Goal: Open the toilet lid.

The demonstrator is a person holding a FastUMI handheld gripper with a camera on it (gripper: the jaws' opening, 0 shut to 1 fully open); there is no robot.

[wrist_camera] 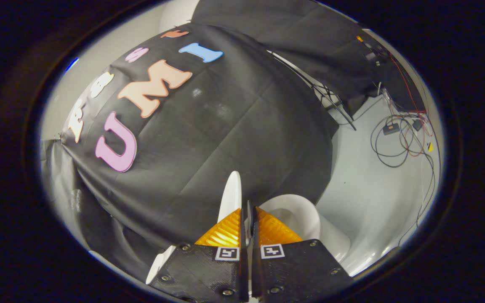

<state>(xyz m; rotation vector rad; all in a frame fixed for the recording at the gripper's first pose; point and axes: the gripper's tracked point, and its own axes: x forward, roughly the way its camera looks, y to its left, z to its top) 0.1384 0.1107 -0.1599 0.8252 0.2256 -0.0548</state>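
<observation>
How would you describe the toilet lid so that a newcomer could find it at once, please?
Start at the black cloth wall; below it stands the white toilet bowl. The toilet lid is the thin white panel seen edge-on, raised beside the bowl, its edge clamped between the gripper fingers.

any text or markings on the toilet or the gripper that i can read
toilet lid and bowl: no text on them.
hand-held gripper, its fingers shut on the lid's edge: two square black-and-white coded markers, which are patterns, not words or numbers.
</observation>
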